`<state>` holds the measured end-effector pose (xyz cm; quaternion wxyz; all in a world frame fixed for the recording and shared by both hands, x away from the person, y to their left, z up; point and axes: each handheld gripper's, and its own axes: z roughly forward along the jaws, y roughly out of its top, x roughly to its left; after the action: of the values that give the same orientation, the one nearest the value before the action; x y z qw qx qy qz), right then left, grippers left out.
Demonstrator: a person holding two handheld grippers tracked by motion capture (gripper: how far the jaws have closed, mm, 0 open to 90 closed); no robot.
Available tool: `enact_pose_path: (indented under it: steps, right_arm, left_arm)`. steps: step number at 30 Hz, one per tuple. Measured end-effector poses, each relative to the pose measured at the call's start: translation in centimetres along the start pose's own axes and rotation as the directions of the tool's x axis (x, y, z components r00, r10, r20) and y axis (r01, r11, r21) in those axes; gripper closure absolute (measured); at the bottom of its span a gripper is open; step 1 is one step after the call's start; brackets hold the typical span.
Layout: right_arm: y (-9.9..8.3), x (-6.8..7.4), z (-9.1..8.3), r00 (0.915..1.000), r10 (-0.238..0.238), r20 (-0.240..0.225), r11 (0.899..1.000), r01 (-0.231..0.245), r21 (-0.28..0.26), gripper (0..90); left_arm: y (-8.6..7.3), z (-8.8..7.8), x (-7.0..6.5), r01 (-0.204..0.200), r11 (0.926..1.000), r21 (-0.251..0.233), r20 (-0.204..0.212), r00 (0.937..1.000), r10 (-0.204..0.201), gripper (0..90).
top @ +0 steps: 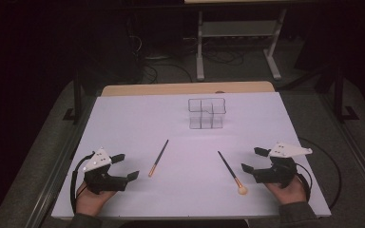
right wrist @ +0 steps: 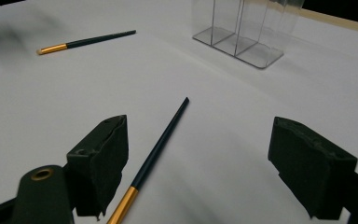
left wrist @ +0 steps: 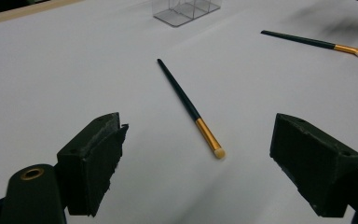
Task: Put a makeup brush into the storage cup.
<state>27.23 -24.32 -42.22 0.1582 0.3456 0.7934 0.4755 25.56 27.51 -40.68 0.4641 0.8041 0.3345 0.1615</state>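
**Two open grippers held over the near edge of a white table, a brush lying before each**

Nearest the person, two hands are seen at the bottom of the high view, each holding a gripper above the white table (top: 123, 114). The left gripper (top: 125, 167) is held at the near left, and its jaws are spread wide with nothing between them. The right gripper (top: 254, 159) is held at the near right; its jaws are likewise spread wide and nothing is gripped.

Just beyond the left gripper, a thin brush (top: 158, 158) is laid flat on the table, its gold band and small pale tip turned toward the person and its dark handle pointed away and to the right. In the left gripper view this brush (left wrist: 190, 108) is seen lying between the lines of the two jaws but ahead of them, untouched.

Beside the right gripper, a second brush (top: 231, 172) with a round pale head is laid flat, the head nearest the person and the handle slanted away to the left. In the right gripper view its handle (right wrist: 158, 148) is seen running close past the left-hand jaw, not clamped.

Farther off, toward the back of the table and roughly midway between the two sides, a clear plastic organizer (top: 206, 113) with upright compartments is set, well apart from both brushes.
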Motion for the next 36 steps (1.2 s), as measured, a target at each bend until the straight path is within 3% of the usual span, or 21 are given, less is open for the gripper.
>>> enact_pose_path:
  steps: [7,14,19,25,36]
  right_arm:
    - [-0.2,-0.3,-0.2,1.0,-0.002,0.008,1.0,0.002,0.011,19.0]
    - [-0.3,-0.7,-0.5,0.9996,-0.009,0.025,1.0,0.009,0.019,18.8]
    - [-0.3,-1.0,-0.7,0.9992,-0.005,0.041,1.0,0.004,0.024,18.6]
    - [-0.4,-1.1,-0.8,0.9993,-0.006,0.038,1.0,0.005,0.015,18.5]
    - [-0.2,-0.7,-0.7,0.9996,-0.006,0.029,1.0,0.006,0.016,18.7]
  left_arm:
    - [0.2,0.1,-0.1,-0.012,0.9999,0.009,-0.001,0.9999,0.012,16.5]
    - [0.5,-0.1,-0.4,0.013,0.9999,-0.002,0.008,0.9999,-0.013,16.9]
    - [0.8,-0.3,-0.7,-0.001,1.0,0.006,0.012,0.9999,0.001,16.9]
    - [1.0,-0.2,-0.7,0.016,0.9993,0.034,0.029,0.9994,-0.017,16.9]
    - [1.8,0.2,-0.7,0.001,0.9968,0.08,0.039,0.9992,-0.004,18.1]
